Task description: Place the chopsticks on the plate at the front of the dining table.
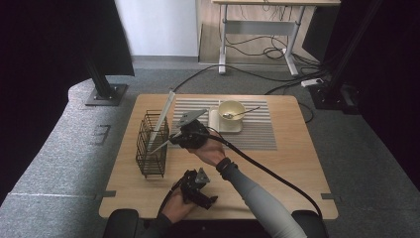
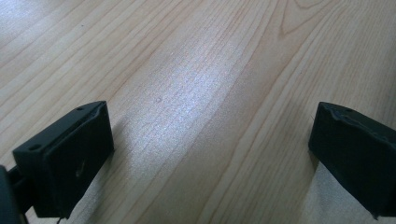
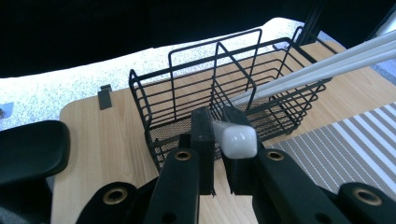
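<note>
From above, a white chopstick (image 1: 157,145) is held by the right gripper (image 1: 184,136) beside the wire basket (image 1: 151,161), its long end slanting down toward it; the left gripper (image 1: 196,186) is kept nearer the person. Along the left gripper, wide-open jaws are seen over bare table (image 2: 196,70). Along the right gripper, the jaws are shut on the chopstick's end, and the basket is seen just ahead.

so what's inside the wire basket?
White chopsticks lean in the wire basket, tops sticking out. The right tool grips another white stick above it. The basket's floor is partly hidden by wires.
</note>
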A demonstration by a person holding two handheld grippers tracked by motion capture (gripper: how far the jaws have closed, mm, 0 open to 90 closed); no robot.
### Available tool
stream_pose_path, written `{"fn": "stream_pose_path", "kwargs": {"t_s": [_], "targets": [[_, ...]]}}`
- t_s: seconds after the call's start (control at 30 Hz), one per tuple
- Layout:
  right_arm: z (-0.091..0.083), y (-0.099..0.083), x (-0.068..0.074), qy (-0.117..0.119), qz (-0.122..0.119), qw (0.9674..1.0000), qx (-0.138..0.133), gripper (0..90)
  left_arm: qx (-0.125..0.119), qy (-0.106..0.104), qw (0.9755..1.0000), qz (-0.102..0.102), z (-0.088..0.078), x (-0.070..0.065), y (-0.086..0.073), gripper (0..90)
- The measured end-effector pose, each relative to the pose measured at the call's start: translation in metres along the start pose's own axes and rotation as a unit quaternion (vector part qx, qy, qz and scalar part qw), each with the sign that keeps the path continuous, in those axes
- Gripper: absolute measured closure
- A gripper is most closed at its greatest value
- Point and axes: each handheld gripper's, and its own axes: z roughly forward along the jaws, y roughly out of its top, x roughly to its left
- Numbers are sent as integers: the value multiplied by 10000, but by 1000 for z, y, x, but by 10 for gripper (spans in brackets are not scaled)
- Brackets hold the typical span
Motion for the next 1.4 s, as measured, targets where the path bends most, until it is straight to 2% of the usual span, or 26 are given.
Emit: {"fn": "stream_pose_path", "kwargs": {"t_s": [0.17,0.2,0.33,0.6,0.87,1.07,1.4], "targets": [[-19,7,-2,118,61,9999,-32,826,31,9,10000,12,0,1,0,0],[-22,8,-2,130,73,9999,-31,826,15,51,10000,-53,0,1,1,0],[-37,13,-1,210,129,9997,-32,825,20,82,9999,-79,0,1,1,0],[-68,22,2,203,100,9997,-105,826,8,93,9999,-86,0,1,1,0],[-109,31,-1,68,128,9993,-352,826,6,97,9999,-89,0,0,1,0],[-136,28,-4,-135,130,9989,-424,827,18,91,9999,-76,0,1,1,0],[-160,9,-12,-392,183,9984,-363,827,-5,46,10000,-50,0,2,0,0]]}}
